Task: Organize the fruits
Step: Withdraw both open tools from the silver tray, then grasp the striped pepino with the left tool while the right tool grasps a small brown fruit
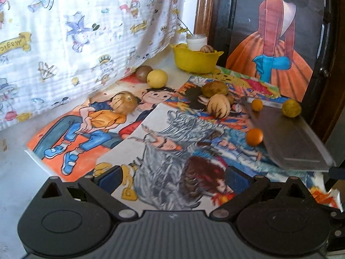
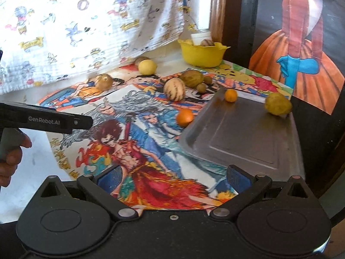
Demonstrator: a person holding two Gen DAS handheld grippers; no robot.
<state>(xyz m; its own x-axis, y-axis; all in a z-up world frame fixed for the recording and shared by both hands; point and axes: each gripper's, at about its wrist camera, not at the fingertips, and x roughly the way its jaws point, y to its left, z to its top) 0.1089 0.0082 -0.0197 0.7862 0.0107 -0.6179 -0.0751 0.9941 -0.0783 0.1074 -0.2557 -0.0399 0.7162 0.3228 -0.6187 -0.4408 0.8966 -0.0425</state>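
Fruits lie scattered on a table covered with cartoon posters. A metal tray (image 2: 243,138) at the right holds a small orange (image 2: 230,95) and a yellow-green fruit (image 2: 278,104); another orange (image 2: 184,117) rests against its left edge. A striped pale melon (image 2: 174,89), a green-brown fruit (image 2: 192,78), a lemon (image 2: 147,66) and a tan fruit (image 2: 104,81) lie further back. A yellow bowl (image 2: 202,54) holding fruit stands at the rear. My left gripper (image 1: 172,180) and right gripper (image 2: 172,179) are both open, empty, hovering over the posters near the front.
A cartoon-print cloth (image 1: 75,32) hangs along the left and back. A dark panel with a painted figure (image 2: 301,43) stands behind the tray. A white cup (image 1: 196,41) sits behind the bowl. A person's hand (image 2: 13,157) holds the left gripper's handle at the far left.
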